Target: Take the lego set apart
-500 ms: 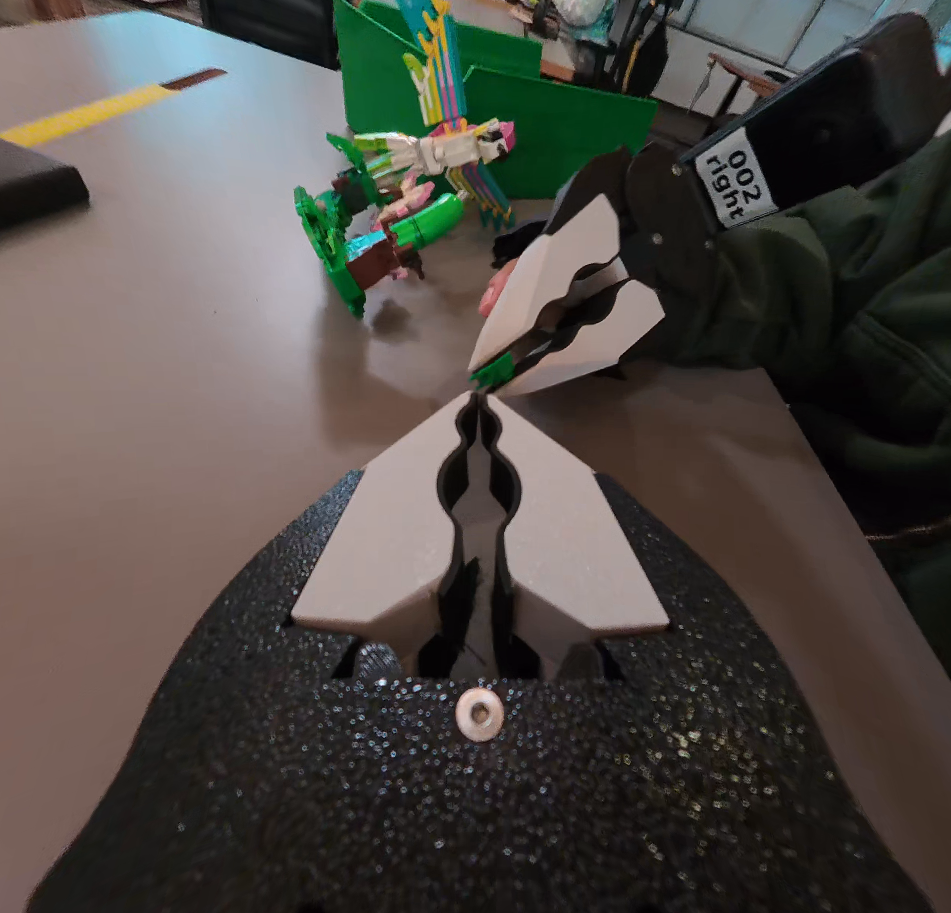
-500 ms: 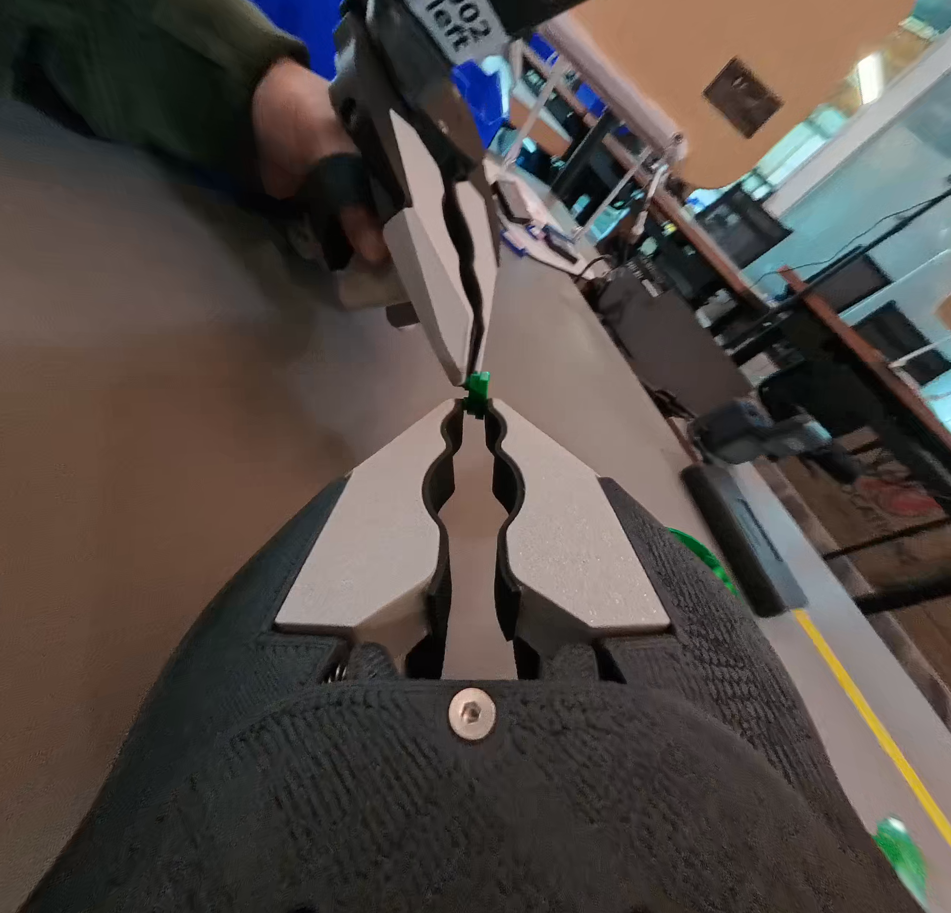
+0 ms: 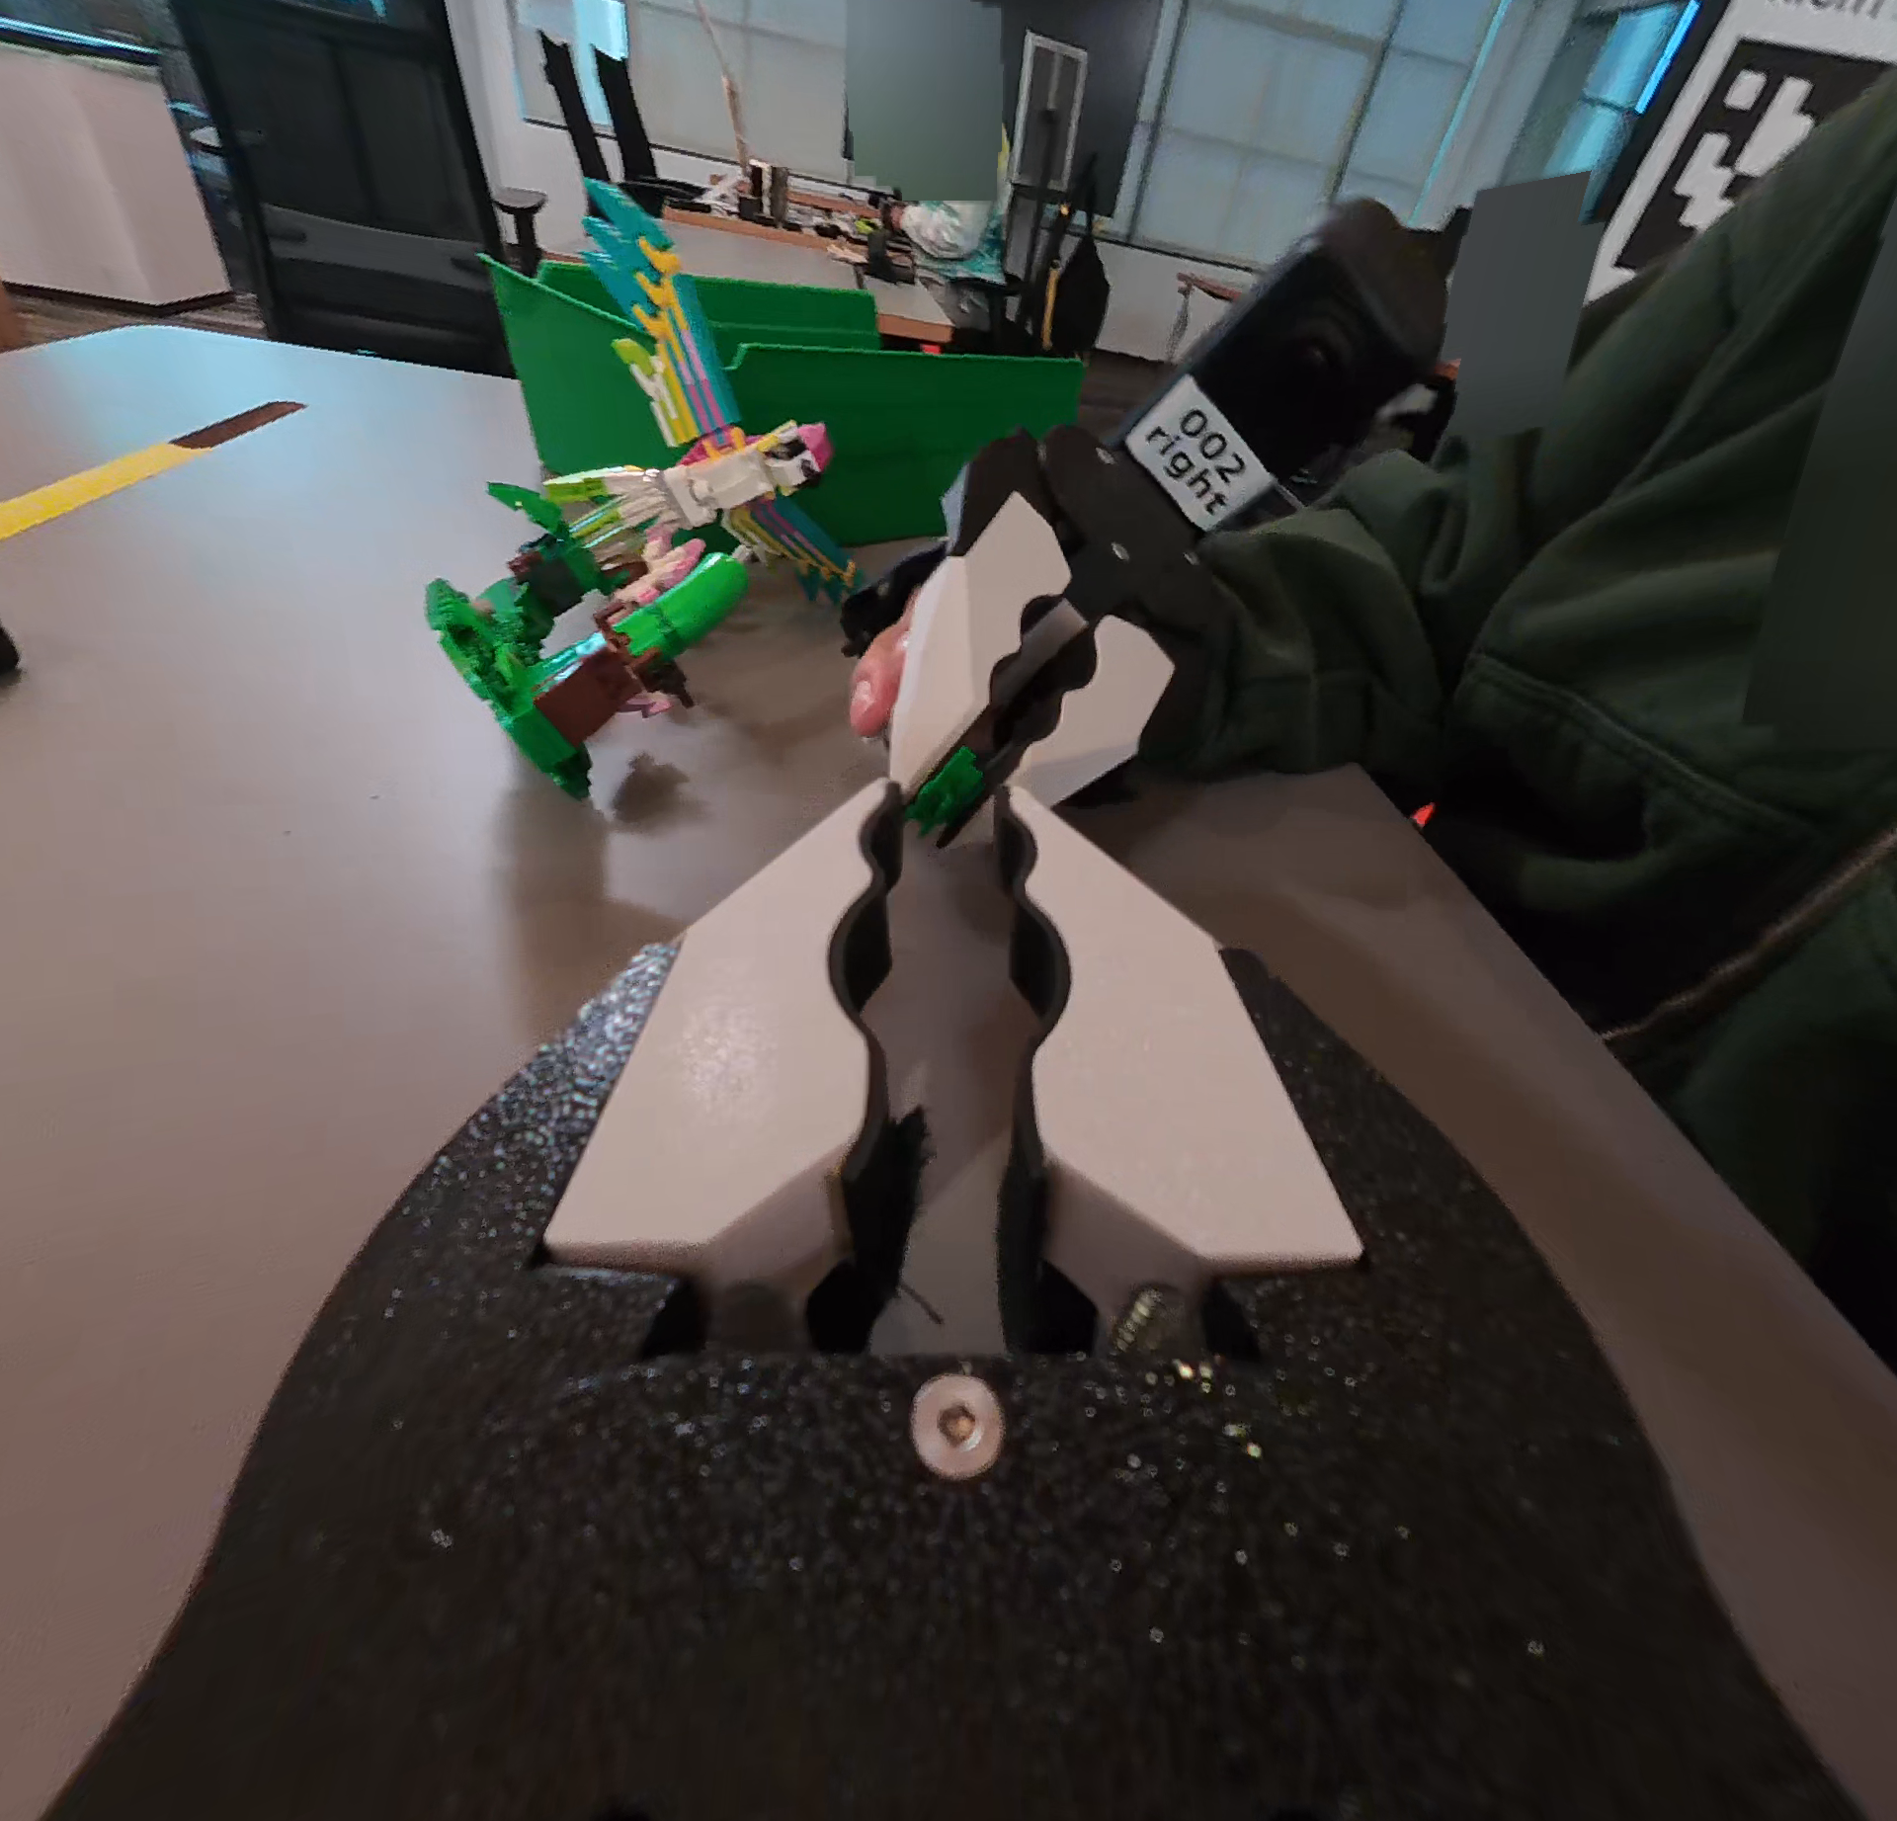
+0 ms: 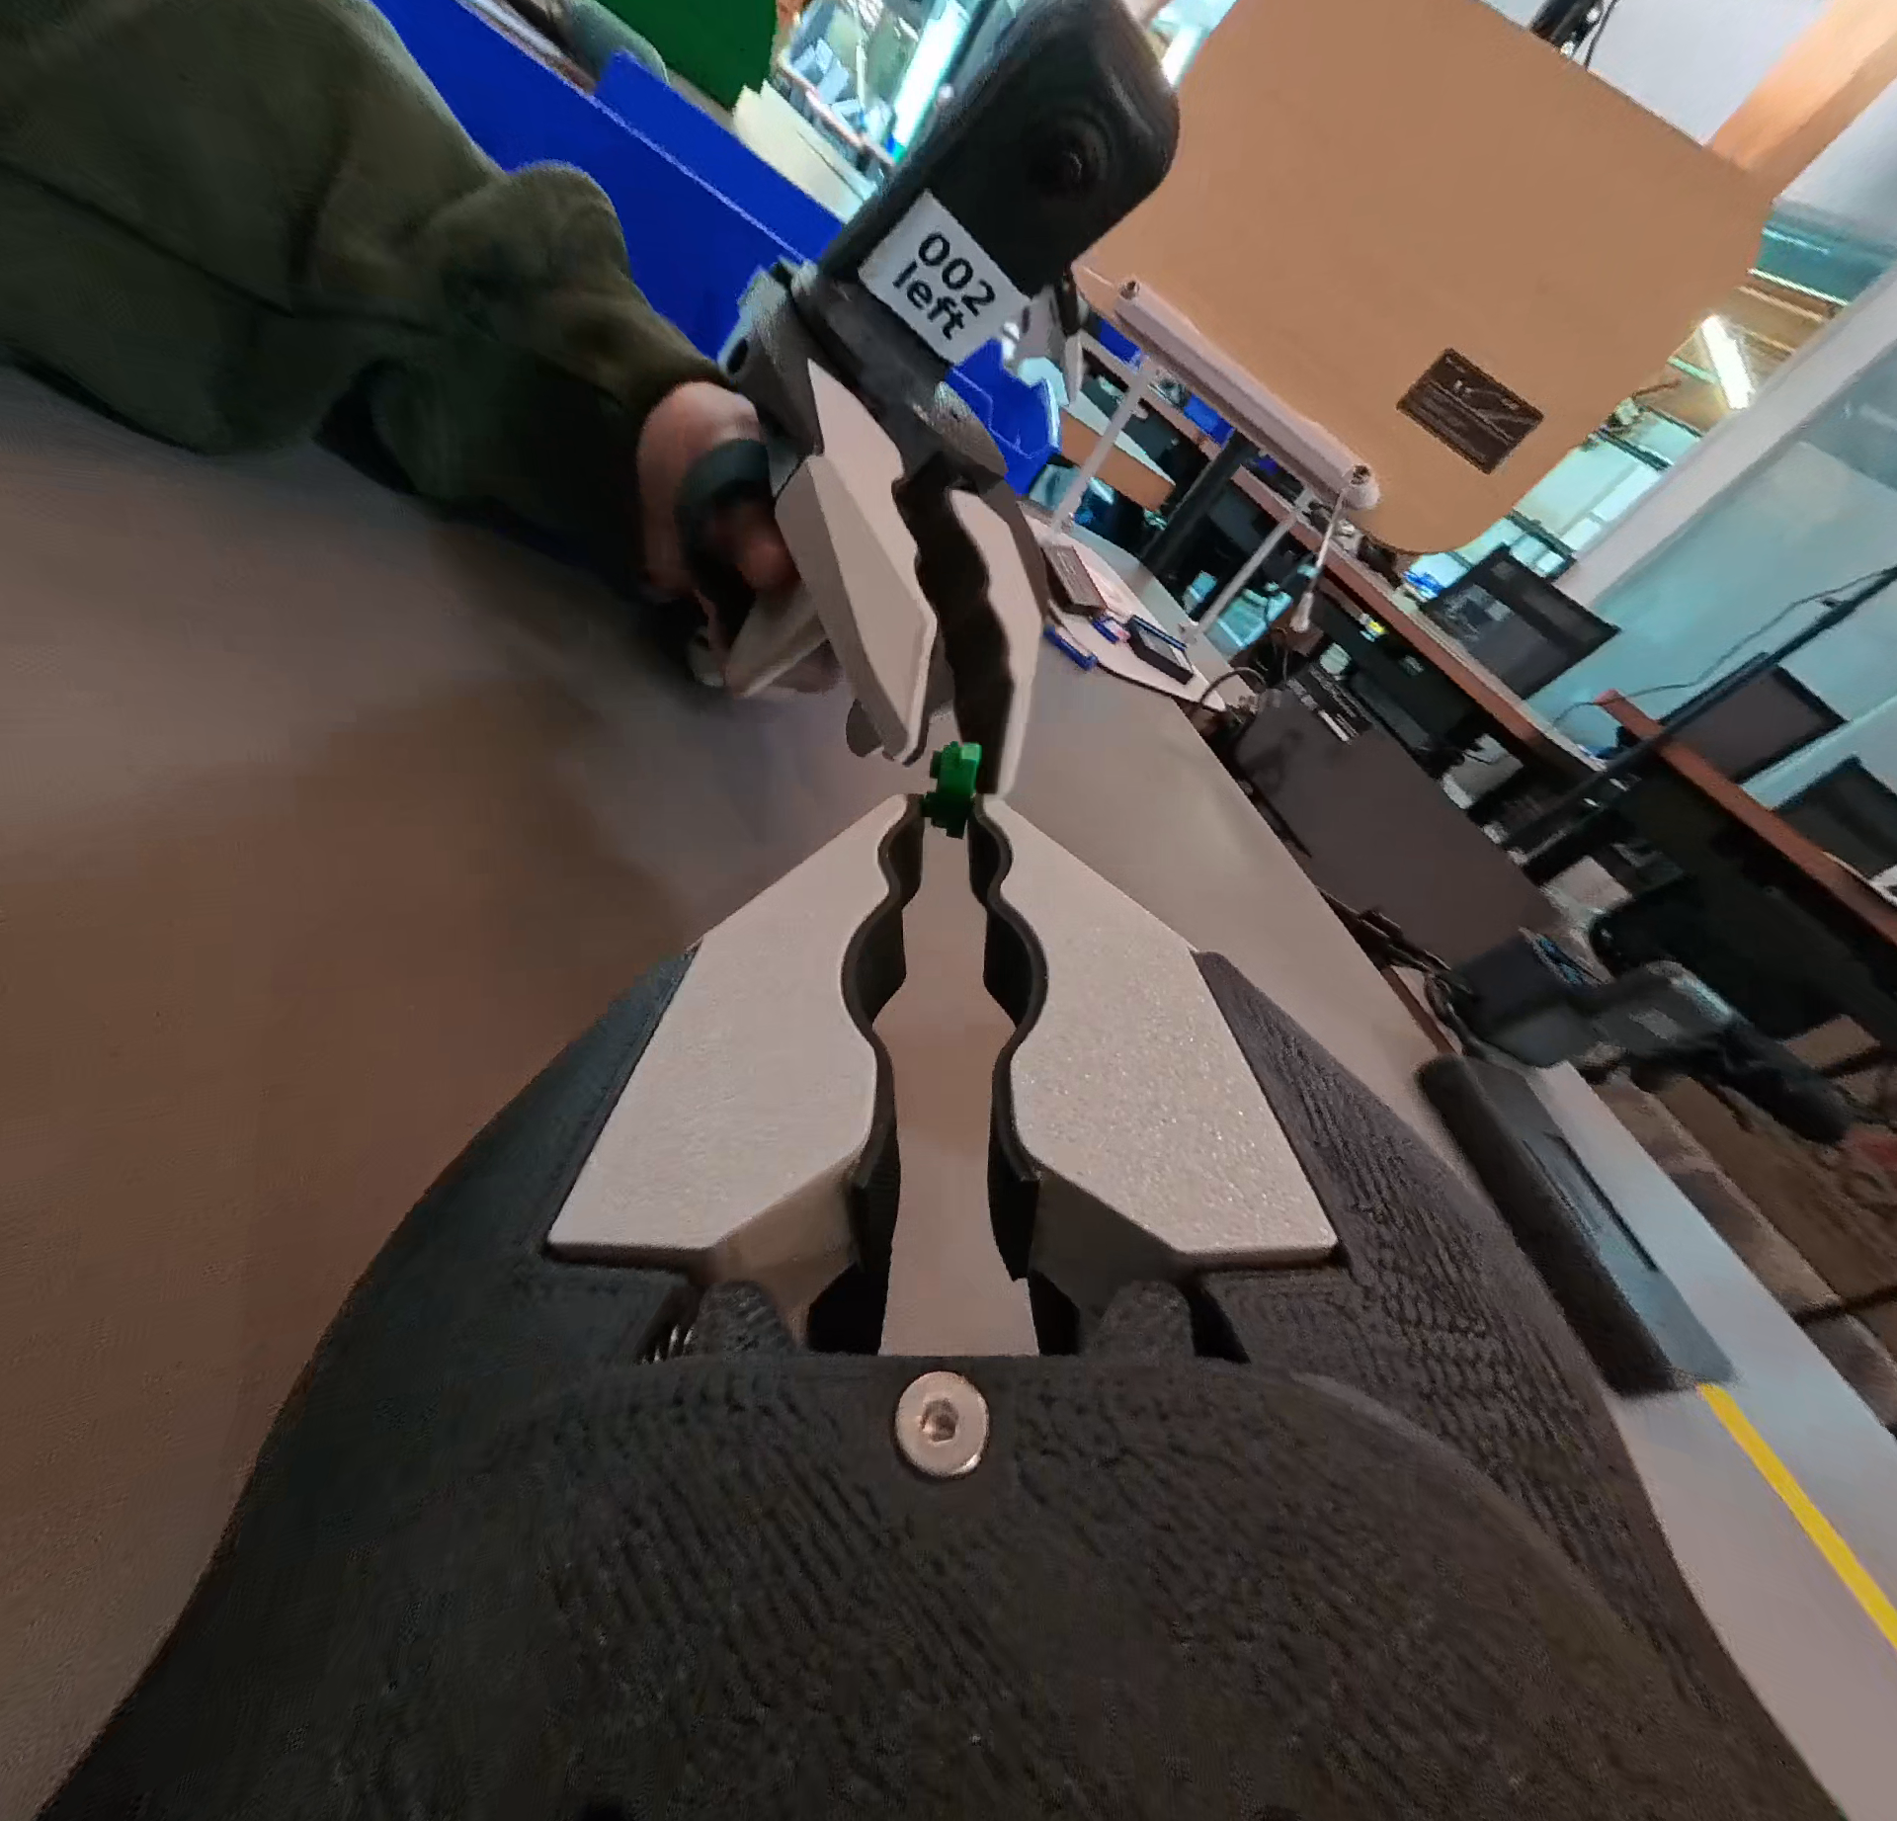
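Green lego piece — small, jagged — pinched by right gripper; left gripper parted.

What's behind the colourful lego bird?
Behind the colourful lego bird with its tall wing stands an open green plastic bin. The bird covers part of the bin's front wall, and that wall hides whatever may be inside it.

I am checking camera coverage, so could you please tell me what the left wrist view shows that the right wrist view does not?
Only the left wrist view shows the lego bird model lying on the table before a green bin. Only the right wrist view shows blue bins and desks behind. Both show the small green lego piece pinched by the right gripper, with the left gripper open beside it.
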A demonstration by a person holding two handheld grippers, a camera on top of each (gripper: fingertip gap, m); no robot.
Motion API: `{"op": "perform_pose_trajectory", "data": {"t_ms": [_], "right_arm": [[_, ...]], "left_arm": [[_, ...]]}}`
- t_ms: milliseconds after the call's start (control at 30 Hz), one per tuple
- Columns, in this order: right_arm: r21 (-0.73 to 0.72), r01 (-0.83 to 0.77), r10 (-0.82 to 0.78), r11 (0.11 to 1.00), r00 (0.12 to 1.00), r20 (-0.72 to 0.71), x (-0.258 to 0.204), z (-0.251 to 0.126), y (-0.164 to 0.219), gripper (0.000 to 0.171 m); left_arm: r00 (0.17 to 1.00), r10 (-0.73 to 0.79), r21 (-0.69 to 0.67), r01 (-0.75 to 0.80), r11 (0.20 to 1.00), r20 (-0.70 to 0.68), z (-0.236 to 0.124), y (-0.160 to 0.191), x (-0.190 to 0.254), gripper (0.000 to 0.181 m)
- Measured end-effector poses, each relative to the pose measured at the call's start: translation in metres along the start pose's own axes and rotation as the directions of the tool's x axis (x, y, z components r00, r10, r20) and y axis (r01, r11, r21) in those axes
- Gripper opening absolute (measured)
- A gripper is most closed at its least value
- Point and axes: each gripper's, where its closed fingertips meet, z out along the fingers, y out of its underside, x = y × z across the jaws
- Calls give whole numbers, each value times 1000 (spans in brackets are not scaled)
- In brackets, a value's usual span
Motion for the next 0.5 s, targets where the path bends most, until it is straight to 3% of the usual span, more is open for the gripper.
{"op": "perform_pose_trajectory", "data": {"t_ms": [233, 367, 500], "right_arm": [[32, -66, 64, 997, 996, 59, -4, -5, -6, 9], [-27, -73, 71, 997, 994, -78, 15, -4, 3, 22], [-126, -74, 49, 989, 980, -192, 26, -3, 16, 20]], "left_arm": [[998, 65, -27, -65, 998, 6, 1, 3, 2, 4], [982, 110, -95, -96, 991, 153, 1, 7, -19, 4], [960, 61, -156, -18, 988, 274, 4, 16, -36, 3]]}}
